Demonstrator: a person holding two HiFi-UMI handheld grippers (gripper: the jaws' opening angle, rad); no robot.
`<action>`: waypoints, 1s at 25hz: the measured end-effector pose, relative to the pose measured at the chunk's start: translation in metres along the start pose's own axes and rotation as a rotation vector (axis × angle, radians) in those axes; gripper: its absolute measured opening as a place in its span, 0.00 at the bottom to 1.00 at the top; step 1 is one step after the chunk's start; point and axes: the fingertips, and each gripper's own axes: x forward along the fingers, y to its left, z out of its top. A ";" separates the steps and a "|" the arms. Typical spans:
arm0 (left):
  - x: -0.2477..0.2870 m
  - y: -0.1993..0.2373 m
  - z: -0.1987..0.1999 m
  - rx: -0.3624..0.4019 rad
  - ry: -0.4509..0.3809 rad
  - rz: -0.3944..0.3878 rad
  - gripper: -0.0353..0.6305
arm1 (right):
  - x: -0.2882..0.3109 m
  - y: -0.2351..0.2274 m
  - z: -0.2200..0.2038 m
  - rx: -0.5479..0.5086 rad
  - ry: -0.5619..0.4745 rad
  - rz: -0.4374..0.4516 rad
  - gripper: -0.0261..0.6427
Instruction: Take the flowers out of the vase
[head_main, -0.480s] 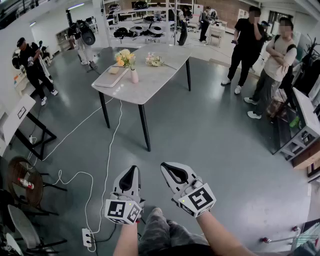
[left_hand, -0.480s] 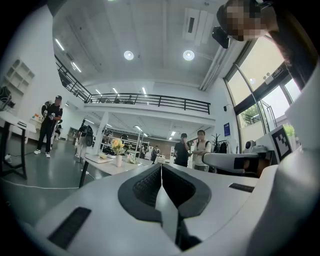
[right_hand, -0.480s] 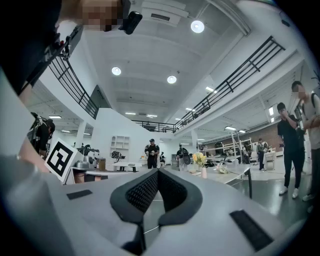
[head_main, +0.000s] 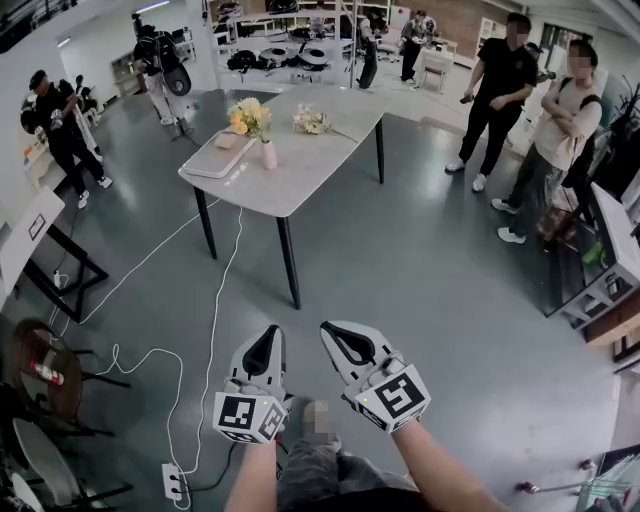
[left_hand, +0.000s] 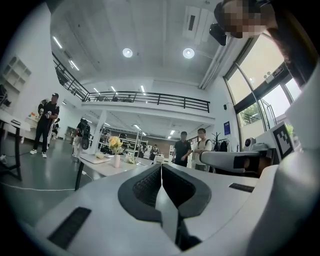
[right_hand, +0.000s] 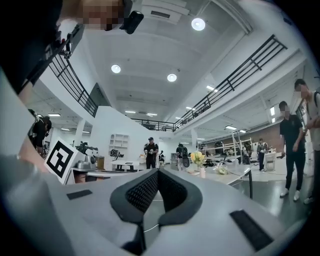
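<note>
Head view: nothing of the task is done yet, as I judge it. I stand on the grey floor, well apart from the worktop (head_main: 300, 165), and every flower has yet to be lifted. The pale, narrow vase (head_main: 268, 152) stands upright near the worktop's left side, just beside a flat light tray (head_main: 213, 156). The flowers (head_main: 250, 116), yellow and cream, are bunched in its neck. A second small bunch (head_main: 310, 121) lies loose further back on the worktop. My left gripper (head_main: 267, 336) and right gripper (head_main: 333, 333) are low in the picture, side by side and close to my body, both empty. Onlookers stand around the room. Left gripper view: my jaws are pressed together with nothing between them. The vase with its flowers is small and far off, to the left above the jaws. Right gripper view: these jaws also meet at the tips and pinch nothing. The vase and flowers are distant, to the right. What remains, as I see it, is to walk up to the worktop, open a gripper and pull the stems out.
</note>
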 end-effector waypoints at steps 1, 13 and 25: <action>0.007 0.004 0.000 0.002 0.002 -0.002 0.07 | 0.007 -0.005 -0.002 0.004 0.001 -0.002 0.07; 0.087 0.065 0.002 0.004 0.031 -0.024 0.08 | 0.090 -0.057 -0.015 0.042 0.021 -0.004 0.07; 0.145 0.106 0.008 0.008 0.035 -0.064 0.07 | 0.148 -0.094 -0.021 0.056 0.023 -0.031 0.07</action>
